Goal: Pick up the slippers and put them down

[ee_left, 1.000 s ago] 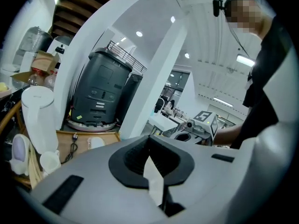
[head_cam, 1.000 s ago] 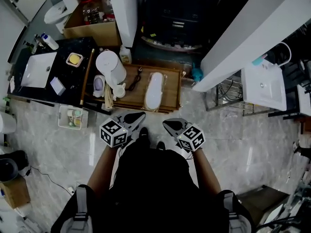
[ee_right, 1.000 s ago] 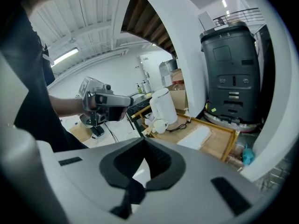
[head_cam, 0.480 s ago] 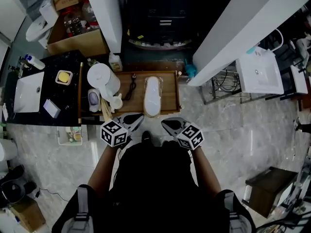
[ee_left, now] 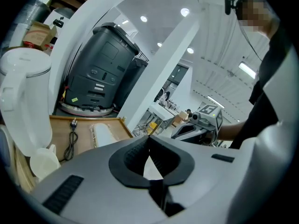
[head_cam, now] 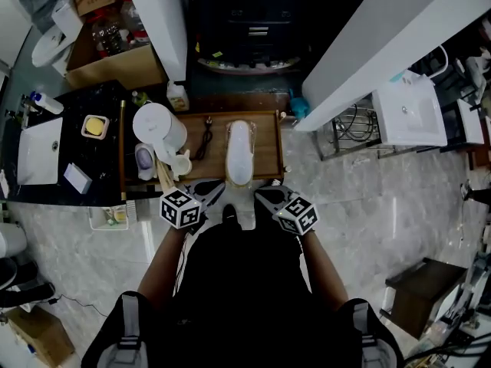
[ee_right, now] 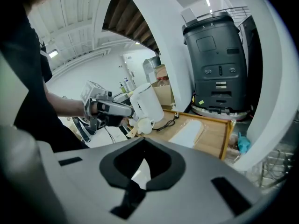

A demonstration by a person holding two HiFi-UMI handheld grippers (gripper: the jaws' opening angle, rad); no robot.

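A pair of white slippers in clear wrap lies lengthwise on a low wooden tray table. The pack also shows in the left gripper view as the slippers and in the right gripper view as the slippers. My left gripper is shut and empty, just short of the tray's near edge, left of the pack. My right gripper is shut and empty at the same edge, to the right. Each gripper's own view shows the jaws closed: left gripper, right gripper.
A white kettle, a cup and a black power cord share the tray's left side. A black counter with a white sink stands to the left. A dark machine is behind the tray, a white basin at right.
Both grippers have come down and forward to the tray's near edge, and the tray and slippers now sit closer to them. Both stayed shut.
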